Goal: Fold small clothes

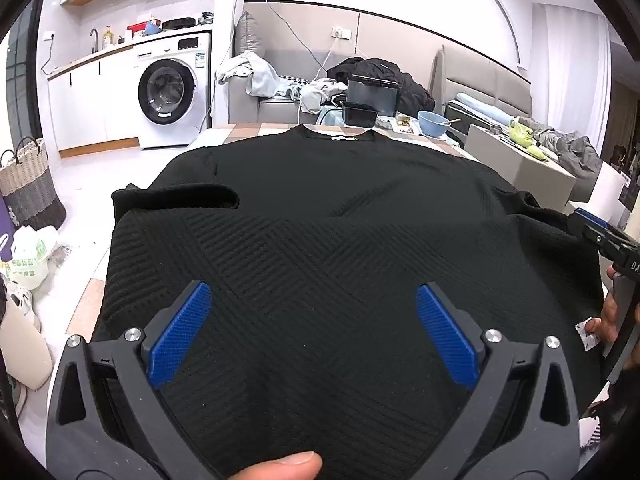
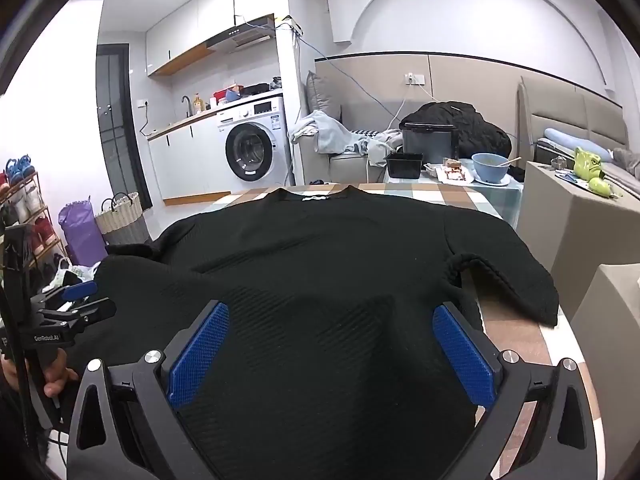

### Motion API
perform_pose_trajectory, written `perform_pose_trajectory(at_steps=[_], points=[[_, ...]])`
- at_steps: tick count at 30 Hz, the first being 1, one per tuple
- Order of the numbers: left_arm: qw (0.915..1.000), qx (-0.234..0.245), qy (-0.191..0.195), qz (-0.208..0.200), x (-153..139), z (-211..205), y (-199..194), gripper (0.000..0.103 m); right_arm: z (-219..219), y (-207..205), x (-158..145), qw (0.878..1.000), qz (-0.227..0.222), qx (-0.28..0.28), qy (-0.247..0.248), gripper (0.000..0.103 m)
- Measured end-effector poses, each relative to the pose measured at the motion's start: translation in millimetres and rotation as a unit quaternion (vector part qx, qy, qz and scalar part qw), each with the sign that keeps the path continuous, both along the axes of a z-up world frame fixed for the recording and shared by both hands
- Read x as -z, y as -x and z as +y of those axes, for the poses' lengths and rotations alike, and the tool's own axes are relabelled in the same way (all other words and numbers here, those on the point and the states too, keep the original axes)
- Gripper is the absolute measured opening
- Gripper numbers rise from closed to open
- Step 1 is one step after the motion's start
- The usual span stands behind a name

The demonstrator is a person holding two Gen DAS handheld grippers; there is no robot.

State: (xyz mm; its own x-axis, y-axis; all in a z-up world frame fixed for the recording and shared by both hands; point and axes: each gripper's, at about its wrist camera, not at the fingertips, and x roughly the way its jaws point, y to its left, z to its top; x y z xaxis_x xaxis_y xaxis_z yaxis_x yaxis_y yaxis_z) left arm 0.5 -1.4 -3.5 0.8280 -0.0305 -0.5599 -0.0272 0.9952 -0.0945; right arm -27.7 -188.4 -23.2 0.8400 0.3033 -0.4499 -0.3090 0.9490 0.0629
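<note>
Black sweater (image 2: 320, 280) covers table (image 2: 516, 332); blue bowl (image 2: 489, 167) behind collar.

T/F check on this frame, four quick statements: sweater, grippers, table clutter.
1. The black sweater lies spread on the checked table, collar at the far end. True.
2. The left gripper is clamped on the hem. False: its jaws stand wide open, nothing pinched.
3. The right gripper is open too. True.
4. A red bowl sits past the collar. False: the bowl is blue, with a utensil in it.
</note>
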Motion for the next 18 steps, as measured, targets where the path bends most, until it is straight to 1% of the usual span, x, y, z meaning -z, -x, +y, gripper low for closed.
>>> perform_pose_trajectory(at_steps=[18], points=[[1.0000, 0.000, -0.004, -0.001, 0.8, -2.9, 0.2, 0.102, -0.5, -0.9, 0.7, 1.000, 0.008, 0.000, 0.001, 0.103]])
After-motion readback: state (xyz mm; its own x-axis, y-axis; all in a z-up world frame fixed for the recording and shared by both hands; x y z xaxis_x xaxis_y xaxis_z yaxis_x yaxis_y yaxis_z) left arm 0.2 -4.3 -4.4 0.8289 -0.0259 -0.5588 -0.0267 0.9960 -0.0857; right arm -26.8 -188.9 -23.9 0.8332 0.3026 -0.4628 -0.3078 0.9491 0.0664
